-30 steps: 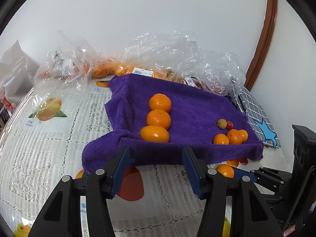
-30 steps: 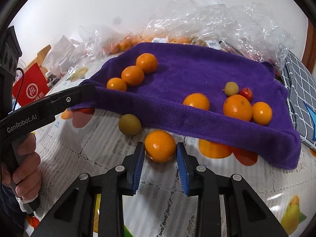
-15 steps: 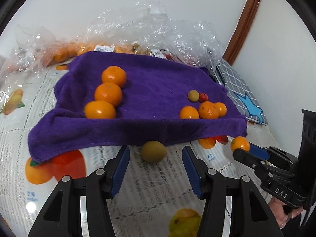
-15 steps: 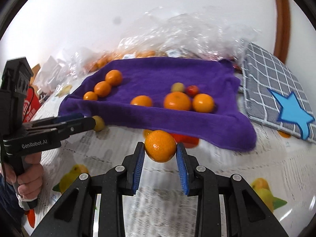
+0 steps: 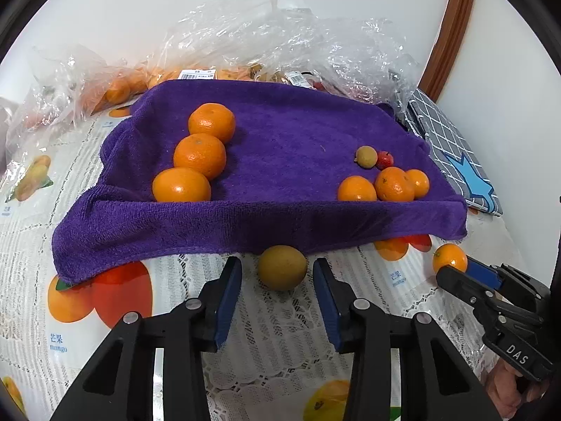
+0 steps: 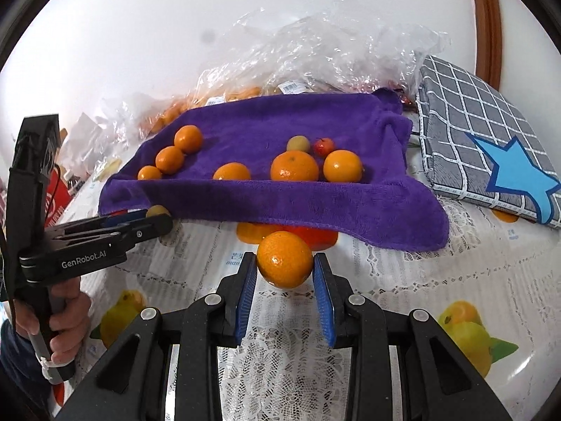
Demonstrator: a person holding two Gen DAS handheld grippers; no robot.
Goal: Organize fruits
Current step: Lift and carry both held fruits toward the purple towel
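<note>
Purple towel (image 5: pixel 287 133) lies spread on the lace-patterned tablecloth (image 5: pixel 273 336), with crumpled clear plastic bags (image 5: pixel 280 38) at its far edge. Three oranges (image 5: pixel 200 154) form a line on the towel's left part. On its right part sit three smaller oranges (image 5: pixel 394 184), one small yellowish fruit (image 5: pixel 366 156) and one small red fruit (image 5: pixel 385 159).

Left gripper (image 5: pixel 277 277): its jaws have just been closing. A yellow-green round fruit (image 5: pixel 282 266) rests on the cloth between them, just off the towel's near edge; a gap shows on both sides, so the pads do not press it.

Right gripper (image 6: pixel 284 270): its blue pads pinch an orange (image 6: pixel 284 259), held near the towel's near edge.

A grey checked cloth with a blue star (image 6: pixel 484 151) lies to the right.
</note>
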